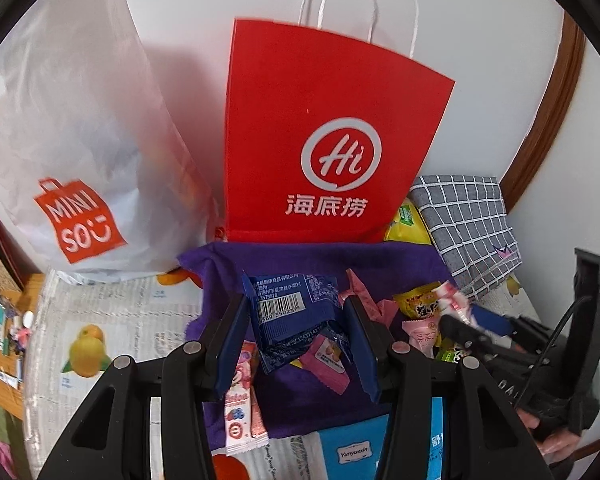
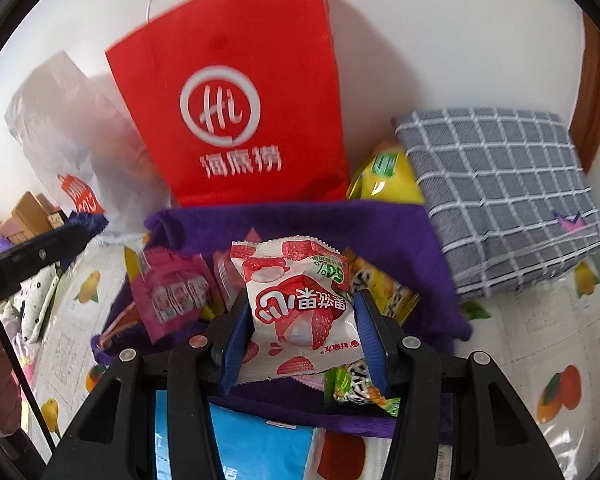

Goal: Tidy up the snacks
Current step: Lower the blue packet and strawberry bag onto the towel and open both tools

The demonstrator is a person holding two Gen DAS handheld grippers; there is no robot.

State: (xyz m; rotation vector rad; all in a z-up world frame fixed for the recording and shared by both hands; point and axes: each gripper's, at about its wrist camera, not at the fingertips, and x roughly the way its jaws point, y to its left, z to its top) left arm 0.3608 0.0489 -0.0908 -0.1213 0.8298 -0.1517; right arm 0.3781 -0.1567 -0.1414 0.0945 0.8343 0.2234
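Note:
In the left wrist view my left gripper [image 1: 298, 320] has a dark blue snack packet [image 1: 296, 312] between its blue pads above a purple cloth [image 1: 300, 400]; the pads touch its sides. In the right wrist view my right gripper [image 2: 302, 320] is shut on a white and red strawberry snack packet [image 2: 300, 312], held above the purple cloth [image 2: 420, 248]. Several small snack packets lie on the cloth, pink ones [image 2: 172, 292] to the left and yellow ones [image 2: 384, 292] to the right. The right gripper [image 1: 460, 328] also shows at the right of the left wrist view.
A red paper bag [image 1: 332, 136] stands upright against the wall behind the cloth. A white Miniso plastic bag [image 1: 76, 152] stands to its left. A grey checked fabric box [image 2: 500, 200] sits at the right, with a yellow packet [image 2: 384, 176] beside it. A blue box [image 2: 260, 448] lies near me.

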